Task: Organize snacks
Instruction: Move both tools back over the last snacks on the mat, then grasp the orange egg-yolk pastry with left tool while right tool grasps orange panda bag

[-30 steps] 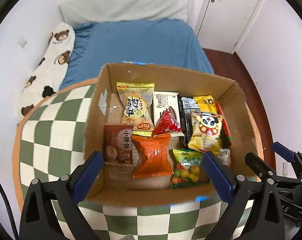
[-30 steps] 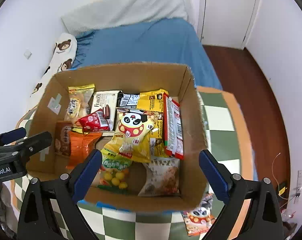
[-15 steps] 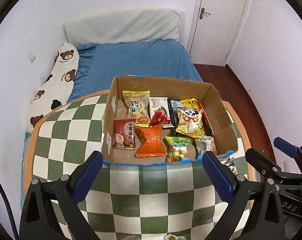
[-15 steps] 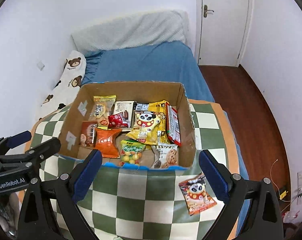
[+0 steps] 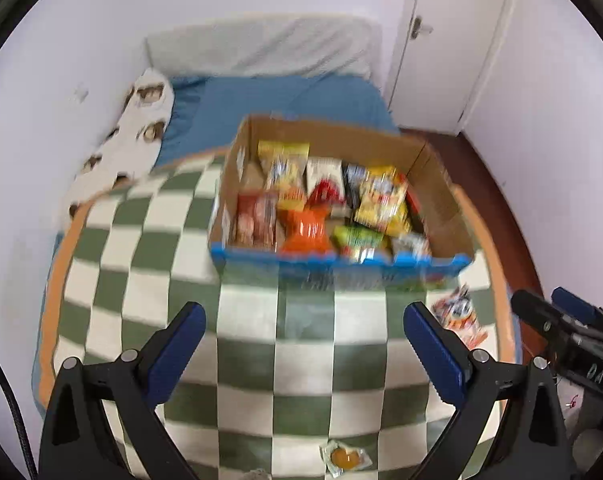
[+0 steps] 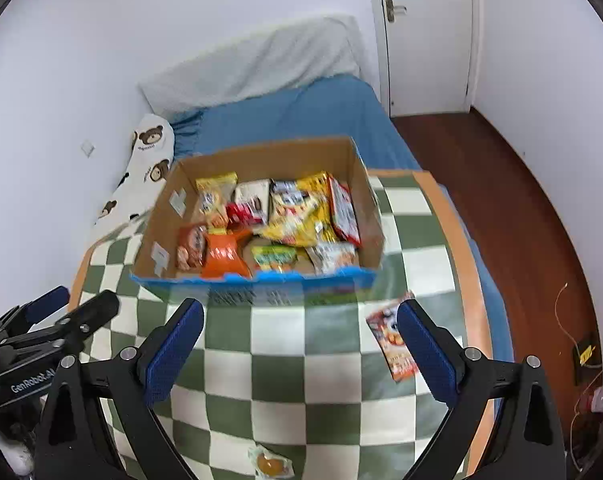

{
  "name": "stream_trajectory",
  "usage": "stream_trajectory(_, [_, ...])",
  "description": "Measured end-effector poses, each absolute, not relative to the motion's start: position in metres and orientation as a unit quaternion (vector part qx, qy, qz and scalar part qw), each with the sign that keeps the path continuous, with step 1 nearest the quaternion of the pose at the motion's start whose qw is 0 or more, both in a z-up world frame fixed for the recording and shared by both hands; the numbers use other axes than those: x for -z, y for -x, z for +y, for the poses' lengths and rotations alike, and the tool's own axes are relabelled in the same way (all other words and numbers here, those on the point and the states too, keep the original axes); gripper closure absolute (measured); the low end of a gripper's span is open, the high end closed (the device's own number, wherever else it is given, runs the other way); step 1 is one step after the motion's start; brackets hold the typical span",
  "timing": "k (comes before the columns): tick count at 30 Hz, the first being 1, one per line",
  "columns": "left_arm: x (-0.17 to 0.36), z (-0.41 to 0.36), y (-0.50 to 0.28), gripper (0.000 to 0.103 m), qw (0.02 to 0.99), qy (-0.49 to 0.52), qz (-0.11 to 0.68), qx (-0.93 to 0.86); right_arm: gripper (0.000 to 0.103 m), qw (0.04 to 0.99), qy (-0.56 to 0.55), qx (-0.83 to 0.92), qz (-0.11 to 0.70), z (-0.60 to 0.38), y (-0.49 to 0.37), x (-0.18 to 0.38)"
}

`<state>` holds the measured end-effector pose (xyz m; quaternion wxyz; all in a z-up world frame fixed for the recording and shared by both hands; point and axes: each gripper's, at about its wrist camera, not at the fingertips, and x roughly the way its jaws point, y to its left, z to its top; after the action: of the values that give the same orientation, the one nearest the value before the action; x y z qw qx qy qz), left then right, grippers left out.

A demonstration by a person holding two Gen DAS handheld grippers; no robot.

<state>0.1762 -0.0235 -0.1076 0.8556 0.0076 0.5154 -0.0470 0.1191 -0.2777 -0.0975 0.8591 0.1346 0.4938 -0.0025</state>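
The right claw [image 6: 301,344] gapes wide (nothing held) above the checkered table [image 6: 333,372], cardboard box [image 6: 257,280] beyond.

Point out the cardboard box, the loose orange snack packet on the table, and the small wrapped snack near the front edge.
cardboard box [image 6: 261,156]: right wrist view, bare inner back wall.
orange snack packet [image 6: 391,338]: right wrist view, middle of the wrapper.
small wrapped snack [image 5: 344,457]: left wrist view, its yellow centre.
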Motion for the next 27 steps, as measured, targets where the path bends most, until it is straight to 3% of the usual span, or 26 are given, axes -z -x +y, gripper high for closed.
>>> stream_trajectory(10, [0.231,-0.039,-0.133,0.002,0.782,0.015,0.622,-0.038,0.007,0.793,-0.1,-0.011,0.6,-0.339,-0.137,0.227])
stream_trajectory(22, [0.353,-0.032,-0.069,0.002,0.644,0.146,0.748,-0.063,0.007,0.735,-0.011,-0.039,0.677,-0.364,-0.183,0.356])
stream_trajectory(27, [0.375,-0.037,-0.059,0.018,0.622,0.165,0.763,-0.062,0.006,0.728,-0.006,-0.043,0.684,-0.365,-0.187,0.371])
